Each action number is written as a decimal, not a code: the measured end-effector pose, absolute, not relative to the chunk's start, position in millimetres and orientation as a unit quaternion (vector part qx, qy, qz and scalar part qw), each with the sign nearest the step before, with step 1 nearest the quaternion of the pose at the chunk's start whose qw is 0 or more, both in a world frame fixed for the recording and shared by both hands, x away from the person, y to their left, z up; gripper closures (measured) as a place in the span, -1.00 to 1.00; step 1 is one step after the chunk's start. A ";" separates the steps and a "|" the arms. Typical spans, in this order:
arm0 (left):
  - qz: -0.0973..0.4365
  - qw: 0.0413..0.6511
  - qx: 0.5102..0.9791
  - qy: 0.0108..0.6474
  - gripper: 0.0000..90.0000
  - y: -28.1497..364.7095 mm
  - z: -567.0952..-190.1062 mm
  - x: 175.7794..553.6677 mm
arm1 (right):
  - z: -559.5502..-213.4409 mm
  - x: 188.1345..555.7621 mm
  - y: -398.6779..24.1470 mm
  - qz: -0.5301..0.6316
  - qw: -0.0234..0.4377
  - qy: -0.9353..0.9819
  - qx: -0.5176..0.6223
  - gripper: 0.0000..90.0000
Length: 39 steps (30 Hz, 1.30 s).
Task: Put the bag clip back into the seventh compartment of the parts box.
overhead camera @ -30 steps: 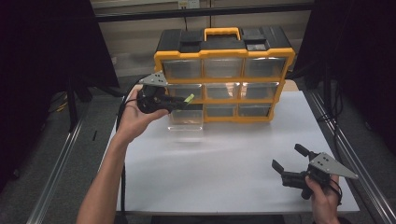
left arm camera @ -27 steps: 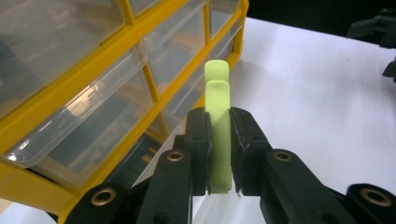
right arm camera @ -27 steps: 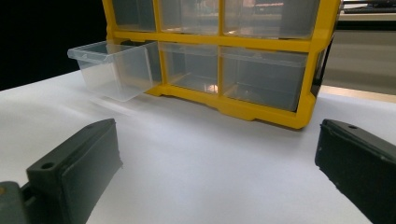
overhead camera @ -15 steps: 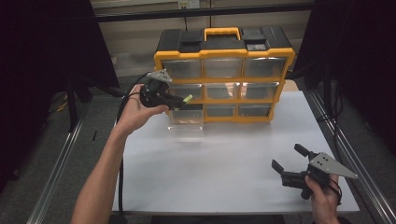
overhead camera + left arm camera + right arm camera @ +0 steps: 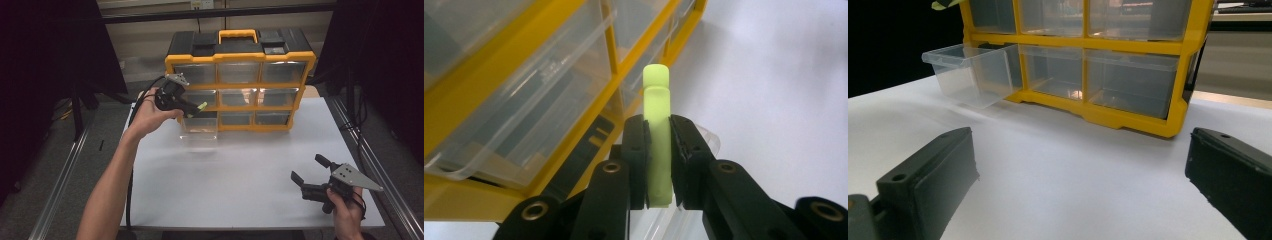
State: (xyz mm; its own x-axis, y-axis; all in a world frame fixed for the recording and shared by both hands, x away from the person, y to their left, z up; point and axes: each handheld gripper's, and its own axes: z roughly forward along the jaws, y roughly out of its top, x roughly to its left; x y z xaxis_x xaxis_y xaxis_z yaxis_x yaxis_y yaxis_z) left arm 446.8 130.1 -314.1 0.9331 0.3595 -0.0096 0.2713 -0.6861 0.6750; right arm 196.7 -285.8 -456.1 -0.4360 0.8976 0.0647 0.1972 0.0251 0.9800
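A yellow and black organizer [image 5: 240, 80] with clear drawers stands at the back of the white table [image 5: 240, 170]. Its bottom-left clear drawer [image 5: 200, 125] [image 5: 970, 72] is pulled out. My left gripper [image 5: 192, 107] [image 5: 659, 150] hangs just above that drawer, shut on a pale green stick [image 5: 657, 135] [image 5: 201, 106] whose tip pokes out past the jaws. My right gripper [image 5: 310, 170] rests near the table's front right corner, held by a hand, jaws open and empty; its fingers [image 5: 928, 175] frame the organizer [image 5: 1098, 60] from low down.
Metal rails [image 5: 65, 165] run along both sides of the table. A black cable [image 5: 131, 190] trails from the left gripper down past the table's left edge. The person's left forearm [image 5: 110, 190] crosses the table's front left corner.
My left gripper with the green stick has shifted a little right and down, closer over the open drawer. The right gripper has stayed put.
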 end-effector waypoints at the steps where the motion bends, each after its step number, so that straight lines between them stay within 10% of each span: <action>1: 0.060 0.355 0.916 0.175 0.74 128.8 -316.0 446.0 | -456.0 196.6 -285.7 0.553 0.316 0.643 0.425 -1.00; 39: 0.036 0.313 0.931 0.187 0.74 117.0 -361.6 446.5 | -456.3 196.2 -286.3 0.552 0.316 0.642 0.428 -1.00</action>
